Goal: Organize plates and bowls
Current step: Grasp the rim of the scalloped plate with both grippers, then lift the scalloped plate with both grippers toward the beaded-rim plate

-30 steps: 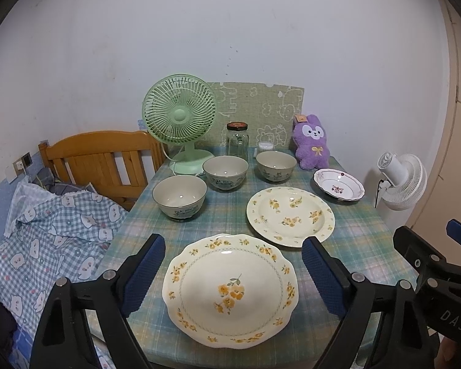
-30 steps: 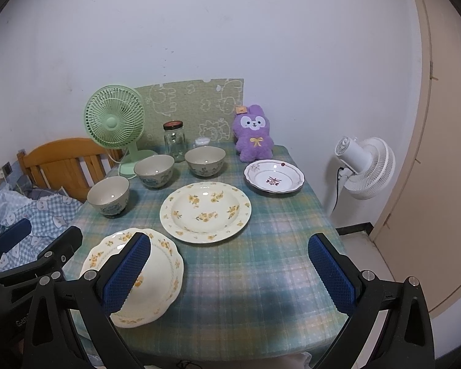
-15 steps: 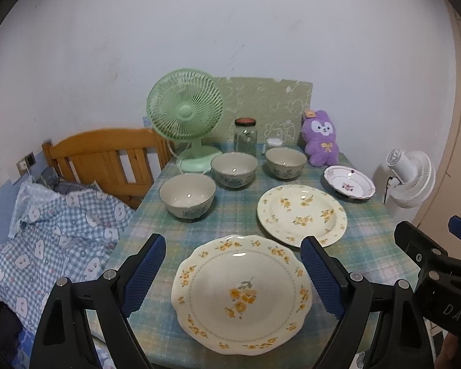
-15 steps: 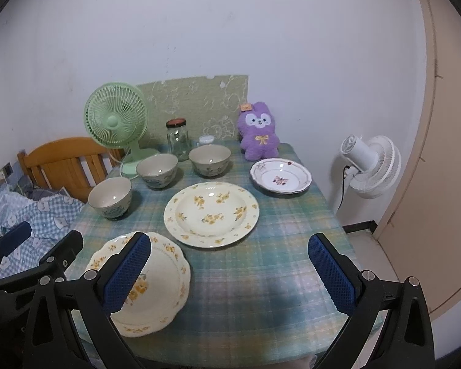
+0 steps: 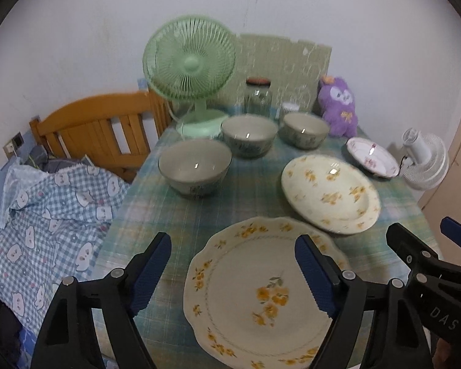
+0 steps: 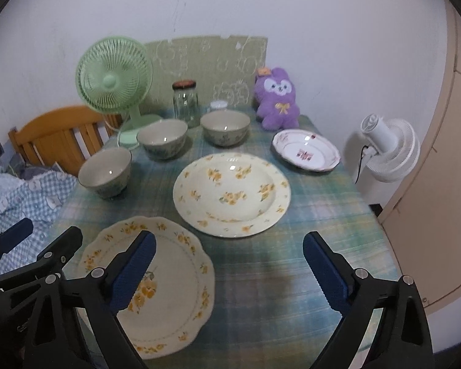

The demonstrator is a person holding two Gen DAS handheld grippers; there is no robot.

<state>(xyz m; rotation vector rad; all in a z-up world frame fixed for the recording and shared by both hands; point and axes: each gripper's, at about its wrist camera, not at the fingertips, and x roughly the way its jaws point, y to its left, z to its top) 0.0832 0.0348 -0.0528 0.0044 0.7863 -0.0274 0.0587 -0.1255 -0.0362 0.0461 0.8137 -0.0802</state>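
A scalloped plate (image 5: 261, 295) with yellow flowers lies at the table's near edge. My left gripper (image 5: 230, 246) hovers over its left half, jaws closing, pads touching nothing. Behind it lie a round yellow-flowered plate (image 5: 330, 192) and a small pink-patterned plate (image 5: 372, 156). Three grey-green bowls (image 5: 195, 166), (image 5: 249, 135), (image 5: 304, 129) stand in a row at the back left. My right gripper (image 6: 229, 243) hangs over bare cloth between the scalloped plate (image 6: 169, 279) and the round plate (image 6: 232, 193), jaws closing on nothing.
At the back of the plaid-covered table (image 6: 276, 261) stand a green fan (image 5: 189, 64), a glass jar (image 5: 257, 98) and a purple plush toy (image 5: 338, 104). A wooden chair (image 5: 101, 123) with checked cloth (image 5: 46, 215) is left; a white fan (image 6: 387, 147) right.
Both grippers have come forward and down toward the table, so the dishes look larger. Both pairs of jaws stand slightly narrower. No dish has moved.
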